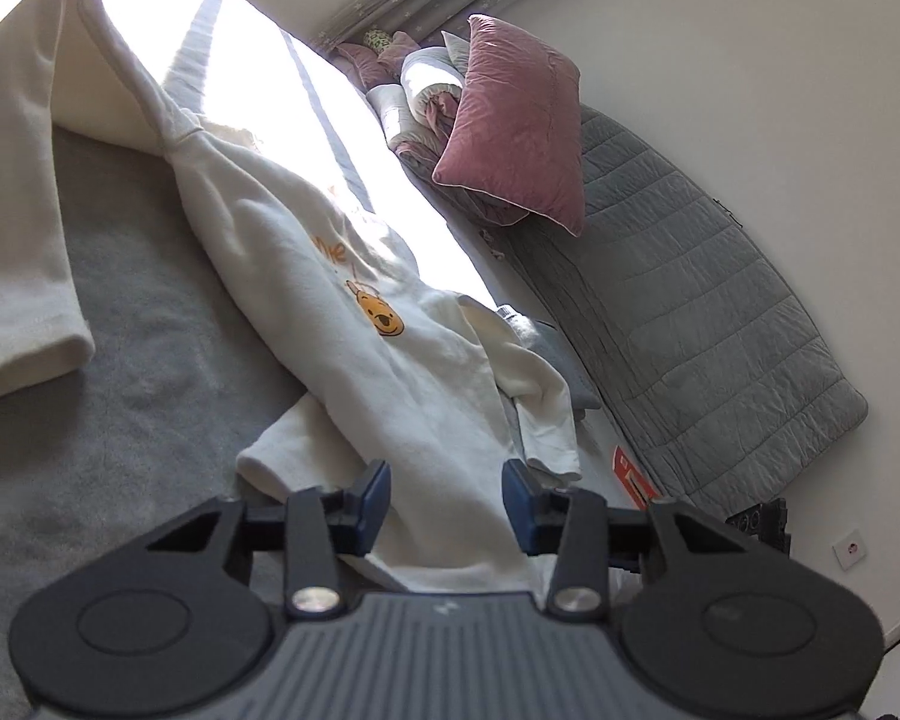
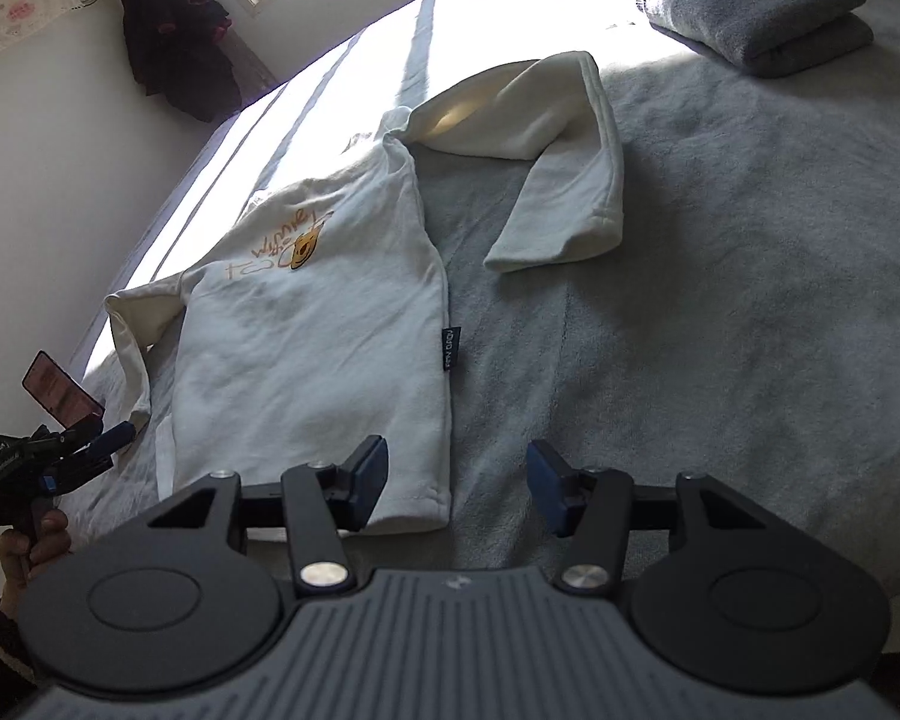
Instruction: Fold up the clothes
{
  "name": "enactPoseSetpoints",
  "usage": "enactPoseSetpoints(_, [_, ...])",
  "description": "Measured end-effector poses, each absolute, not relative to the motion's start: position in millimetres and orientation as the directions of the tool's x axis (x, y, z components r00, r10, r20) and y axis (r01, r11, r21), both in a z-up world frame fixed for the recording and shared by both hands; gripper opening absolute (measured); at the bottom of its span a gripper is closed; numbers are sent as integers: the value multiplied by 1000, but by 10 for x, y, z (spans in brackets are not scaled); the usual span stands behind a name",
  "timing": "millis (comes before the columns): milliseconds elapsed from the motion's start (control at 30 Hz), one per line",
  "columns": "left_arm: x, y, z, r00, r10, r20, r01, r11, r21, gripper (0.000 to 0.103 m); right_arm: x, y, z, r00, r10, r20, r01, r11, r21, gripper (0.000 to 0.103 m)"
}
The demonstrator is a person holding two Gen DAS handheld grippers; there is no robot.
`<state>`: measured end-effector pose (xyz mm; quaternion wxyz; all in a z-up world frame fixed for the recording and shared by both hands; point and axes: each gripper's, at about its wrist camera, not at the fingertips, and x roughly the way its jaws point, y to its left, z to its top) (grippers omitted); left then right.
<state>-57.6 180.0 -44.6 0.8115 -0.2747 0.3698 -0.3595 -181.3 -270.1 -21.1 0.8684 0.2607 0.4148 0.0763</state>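
A cream sweatshirt (image 2: 312,330) with a yellow bear print lies front up on a grey bed cover (image 2: 720,330). One sleeve (image 2: 564,180) is bent back across the cover. In the left wrist view the sweatshirt (image 1: 342,312) runs from the hem up to the other sleeve (image 1: 540,396). My left gripper (image 1: 444,507) is open, its jaws over the hem, with cloth between them. It also shows at the left edge of the right wrist view (image 2: 108,441). My right gripper (image 2: 457,489) is open just above the hem's right corner, holding nothing.
A folded grey towel (image 2: 768,24) lies at the far right of the bed. A pink pillow (image 1: 516,126) and rolled bedding sit by a grey quilted headboard (image 1: 690,324). Dark clothes (image 2: 180,48) hang by the window. Strong sunlight crosses the bed.
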Motion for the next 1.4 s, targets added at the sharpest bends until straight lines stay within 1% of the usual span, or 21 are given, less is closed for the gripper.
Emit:
enactPoseSetpoints(100, [-490,1798,-502,521,-708,-477,320,680,-659,41,-1798,-2663,-239,638,356,-683,85,849,522,55])
enactPoseSetpoints(200, [-475,1760,-532,537,-669,-514,311,723,-616,41,-1775,-2632,-251,638,357,-682,83,849,522,55])
enactPoseSetpoints(267, [-480,1677,-508,555,-626,-548,312,768,-560,41,-1751,-2606,-264,637,356,-684,80,852,518,55])
enactPoseSetpoints(333, [-487,1600,-472,579,-573,-580,308,812,-496,39,-1715,-2576,-283,632,347,-693,82,859,505,55])
enactPoseSetpoints(400, [-515,1555,-419,624,-506,-596,291,858,-424,39,-1705,-2550,-292,635,336,-696,83,865,494,55])
enactPoseSetpoints(500, [-512,1484,-416,628,-444,-640,275,895,-351,39,-1698,-2506,-299,638,318,-701,82,878,472,55])
enactPoseSetpoints(533, [-525,1472,-421,617,-450,-645,283,892,-353,39,-1699,-2487,-299,639,309,-704,78,885,459,54])
enactPoseSetpoints(567, [-541,1462,-426,605,-461,-650,292,887,-358,39,-1699,-2451,-299,634,296,-714,67,900,431,47])
enactPoseSetpoints(600, [-580,1430,-422,598,-461,-656,298,887,-352,31,-1698,-2415,-299,630,281,-724,55,914,403,41])
enactPoseSetpoints(633, [-602,1420,-420,591,-462,-662,289,887,-360,11,-1700,-2385,-297,626,265,-733,46,926,374,32])
enactPoseSetpoints(667, [-622,1414,-419,584,-462,-667,278,886,-371,11,-1704,-2368,-295,625,254,-738,42,933,356,21])
enactPoseSetpoints(700, [-665,1424,-392,593,-449,-668,258,892,-371,10,-1712,-2359,-294,621,252,-742,41,935,352,14])
enactPoseSetpoints(733, [-711,1437,-360,603,-434,-669,236,898,-370,10,-1721,-2360,-287,623,251,-741,48,933,356,9])
enactPoseSetpoints(833, [-865,1474,-246,635,-393,-665,180,913,-367,10,-1765,-2333,-207,646,230,-728,57,937,346,8])
enactPoseSetpoints(1000, [-1273,1684,105,683,-351,-640,103,914,-391,10,-1881,-2262,-1,690,196,-697,33,953,300,8])
enactPoseSetpoints(1167, [-1688,1809,330,707,-317,-632,84,925,-370,10,-1971,-2150,173,705,177,-687,-7,970,243,7])
enactPoseSetpoints(1267, [-1833,1821,288,667,-326,-671,84,927,-367,9,-2001,-2112,184,698,158,-699,-12,978,209,7])
enactPoseSetpoints(1300, [-1867,1805,244,646,-332,-687,90,927,-363,9,-2003,-2121,155,691,154,-706,-8,979,205,7])
enactPoseSetpoints(1333, [-1884,1784,185,624,-333,-707,96,931,-353,7,-2006,-2131,126,685,150,-713,-5,980,201,7])
enactPoseSetpoints(1400, [-1899,1773,59,590,-322,-740,100,939,-329,7,-2011,-2150,68,672,143,-727,2,981,195,7])
